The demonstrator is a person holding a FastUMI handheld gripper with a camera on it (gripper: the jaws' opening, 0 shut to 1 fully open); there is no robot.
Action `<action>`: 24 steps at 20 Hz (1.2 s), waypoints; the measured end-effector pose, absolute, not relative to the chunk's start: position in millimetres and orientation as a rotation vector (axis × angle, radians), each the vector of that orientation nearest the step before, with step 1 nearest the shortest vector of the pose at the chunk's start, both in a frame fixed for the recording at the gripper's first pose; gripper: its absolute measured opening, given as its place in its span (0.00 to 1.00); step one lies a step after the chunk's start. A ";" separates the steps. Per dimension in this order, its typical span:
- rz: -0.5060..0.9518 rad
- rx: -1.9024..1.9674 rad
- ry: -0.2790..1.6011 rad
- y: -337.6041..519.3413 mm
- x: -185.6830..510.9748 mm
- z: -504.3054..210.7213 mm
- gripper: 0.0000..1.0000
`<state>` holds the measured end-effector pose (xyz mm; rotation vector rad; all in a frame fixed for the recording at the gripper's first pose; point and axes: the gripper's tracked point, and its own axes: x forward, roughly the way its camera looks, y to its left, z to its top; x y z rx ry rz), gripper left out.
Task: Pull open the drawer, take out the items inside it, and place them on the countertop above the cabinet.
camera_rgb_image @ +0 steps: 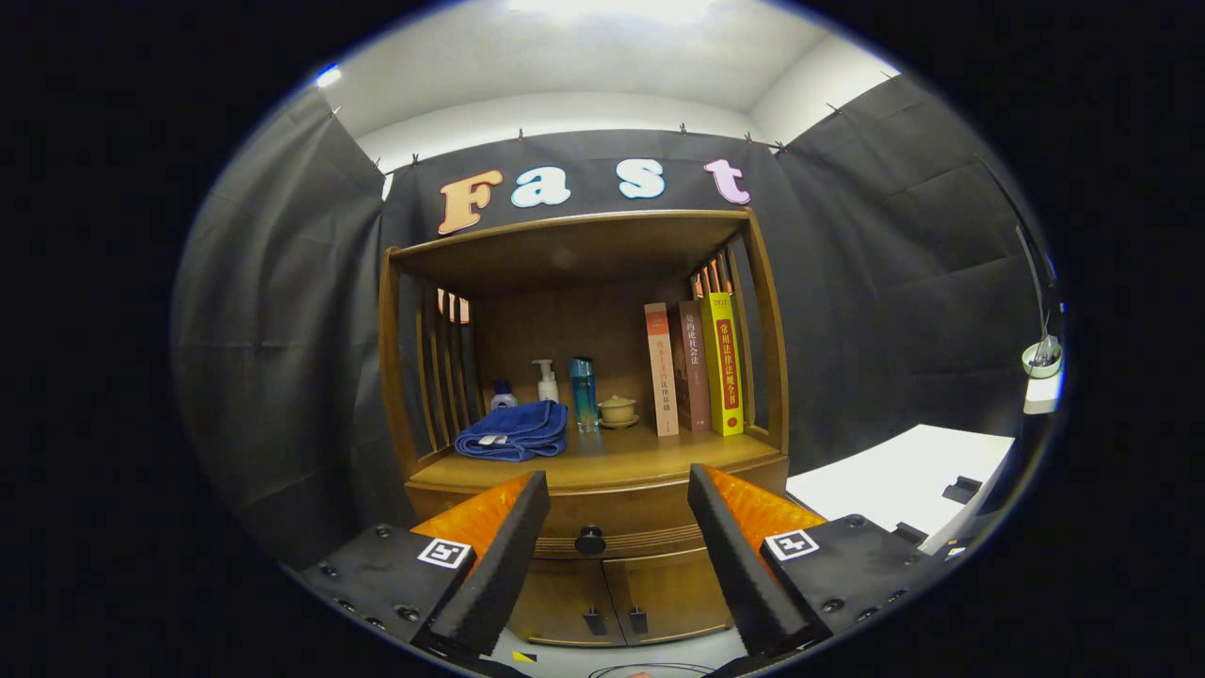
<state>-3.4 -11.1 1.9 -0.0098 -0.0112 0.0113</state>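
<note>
Brown wooden cabinet (753,311): smooth, semi-gloss varnish; countertop (602,460) reflects light. Wooden drawer front (621,521) carries a dark round knob (590,540), matt. Folded blue towel (513,430): soft, napped cloth. Translucent blue bottle (584,393): glossy. White pump bottle (547,381): smooth plastic. Yellow book (723,364): glossy paper cover. Gripper (617,508), fingers spread apart: ribbed, matt inner pads (513,541).

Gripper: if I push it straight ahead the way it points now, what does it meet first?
Most likely the closed drawer front, at its round knob. The gripper has its fingers spread open, and the knob sits between them, a little ahead. How far ahead is hard to judge.
</note>
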 end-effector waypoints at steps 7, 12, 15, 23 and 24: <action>0.012 -0.010 -0.010 -11.8 -2.6 1.1 0.98; 0.011 -0.009 -0.007 -12.1 -2.5 -0.3 0.98; 0.011 -0.010 -0.007 -12.5 -3.9 -2.2 0.98; 0.019 -0.013 -0.002 -8.1 -0.5 -12.7 0.98; 0.023 -0.021 0.012 -6.9 1.6 -21.4 0.98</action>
